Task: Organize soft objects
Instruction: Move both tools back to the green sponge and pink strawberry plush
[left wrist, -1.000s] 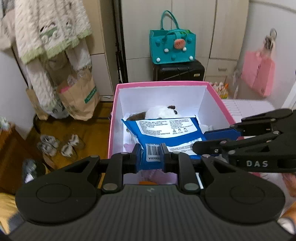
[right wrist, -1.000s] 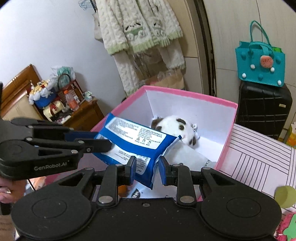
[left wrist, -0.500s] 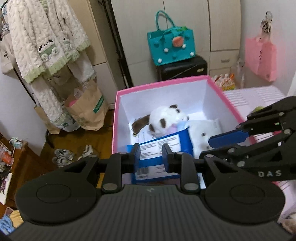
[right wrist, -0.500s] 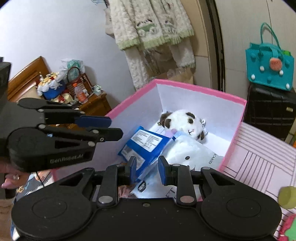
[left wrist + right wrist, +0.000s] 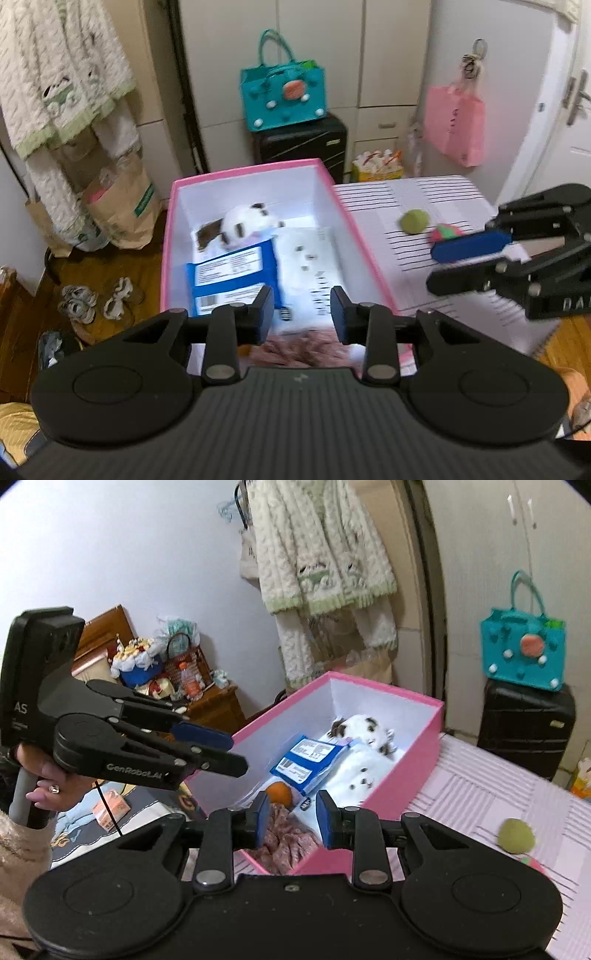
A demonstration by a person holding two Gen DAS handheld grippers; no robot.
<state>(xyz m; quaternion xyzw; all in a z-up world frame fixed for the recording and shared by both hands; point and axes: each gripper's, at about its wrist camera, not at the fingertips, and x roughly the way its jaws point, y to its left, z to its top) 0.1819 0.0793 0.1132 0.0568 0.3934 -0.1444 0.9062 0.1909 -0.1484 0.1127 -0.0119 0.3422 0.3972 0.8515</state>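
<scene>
A blue packet (image 5: 232, 269) (image 5: 310, 760) lies flat in the pink box (image 5: 166, 258) (image 5: 388, 694), beside a white packet (image 5: 310, 258) (image 5: 358, 771). A panda plush (image 5: 247, 221) (image 5: 365, 729) rests at the box's far end. An orange ball (image 5: 279, 792) and a pink patterned cloth (image 5: 284, 838) sit at the near end. My left gripper (image 5: 301, 299) (image 5: 236, 753) hovers above the box's near end; its jaws are opening with nothing between them. My right gripper (image 5: 290, 805) (image 5: 434, 267) is open and empty, over the box's near right corner.
The box stands on a striped white surface (image 5: 424, 195), where a green ball (image 5: 413, 220) (image 5: 515, 835) and a red-green soft thing (image 5: 447, 232) lie right of the box. A black suitcase (image 5: 299, 147) with a teal bag stands behind. Slippers (image 5: 96, 299) lie on the floor at left.
A second ago both grippers pinched the blue packet over the box. They let it go; it now lies in the box, and both grippers have risen and drawn back.
</scene>
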